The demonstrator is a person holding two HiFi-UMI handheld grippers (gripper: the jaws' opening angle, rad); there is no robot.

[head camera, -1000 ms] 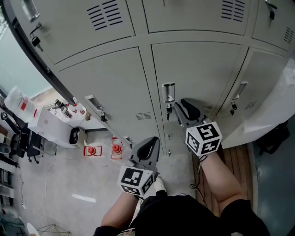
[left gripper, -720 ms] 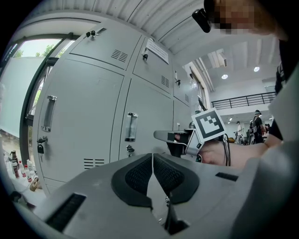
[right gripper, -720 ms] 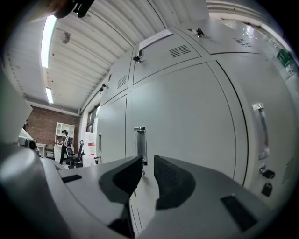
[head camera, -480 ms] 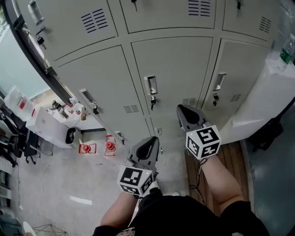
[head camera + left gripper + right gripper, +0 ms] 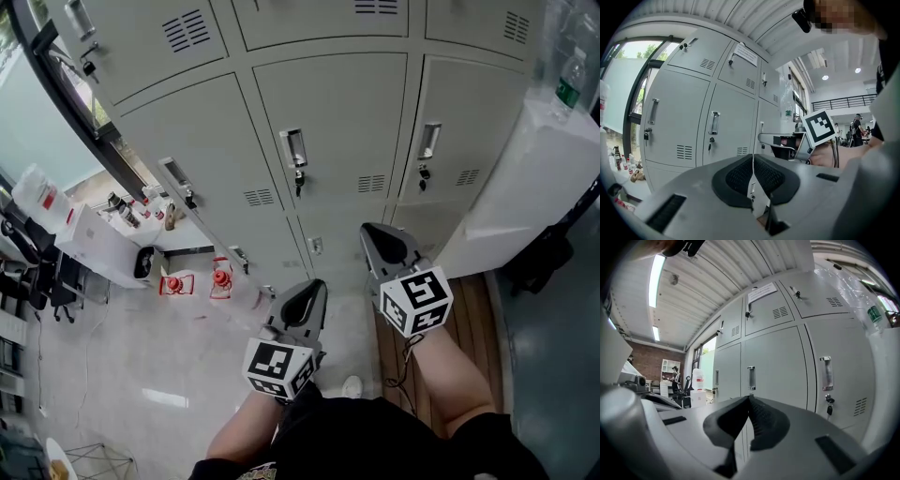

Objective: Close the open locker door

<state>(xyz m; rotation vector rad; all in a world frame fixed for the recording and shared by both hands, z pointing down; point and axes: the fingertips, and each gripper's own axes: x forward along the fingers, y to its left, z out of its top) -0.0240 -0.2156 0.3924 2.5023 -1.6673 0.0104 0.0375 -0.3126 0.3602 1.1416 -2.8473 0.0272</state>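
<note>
A wall of grey lockers [image 5: 328,122] faces me, and every door that shows lies flush and closed. The middle door carries a handle [image 5: 294,148] with a key below it. My left gripper [image 5: 309,286] hangs shut and empty over the floor, well short of the lockers. My right gripper [image 5: 370,230] is also shut with nothing in it; its jaws have just been closing. It points at the lower lockers without touching them. In the left gripper view the pads [image 5: 753,157] meet; in the right gripper view the pads [image 5: 749,398] meet in front of a door handle [image 5: 751,377].
A white cabinet [image 5: 544,178] with a plastic bottle [image 5: 565,89] on top stands at the right, beside a wooden floor board [image 5: 478,319]. At the left are a black window frame [image 5: 75,94], a white box [image 5: 103,246] with small bottles, and red items [image 5: 173,283] on the floor.
Both grippers have drawn back from the lockers, which now sit farther off and higher in the head view. The right jaws went from open to shut, empty.
</note>
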